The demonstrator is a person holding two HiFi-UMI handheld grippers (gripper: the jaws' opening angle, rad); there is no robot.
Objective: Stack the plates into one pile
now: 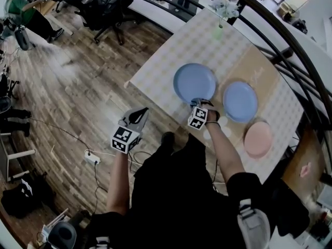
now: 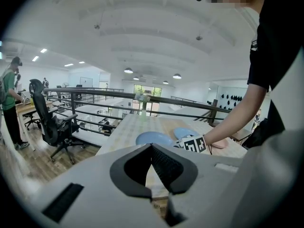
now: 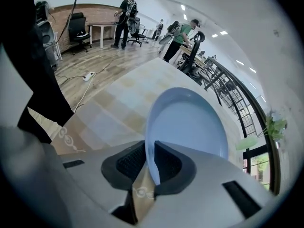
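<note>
Three plates lie apart on the checked table [image 1: 166, 56]: a large blue plate [image 1: 194, 83], a smaller blue plate [image 1: 240, 101] on a tan mat, and a pink plate [image 1: 258, 138] nearest the front right. My right gripper [image 1: 201, 104] is at the large plate's near edge. In the right gripper view it [image 3: 151, 163] is shut on the rim of that plate [image 3: 190, 127], which tilts up. My left gripper [image 1: 140, 114] hangs off the table's left side over the floor. Its jaws [image 2: 152, 148] are shut with nothing in them. The left gripper view shows the plates [image 2: 154, 137] beyond it.
A green vase with flowers [image 1: 219, 31] stands at the table's far end. A black railing [image 1: 290, 51] runs behind and to the right of the table. An office chair [image 1: 106, 9] and a power strip [image 1: 92, 158] with cables are on the wooden floor at left.
</note>
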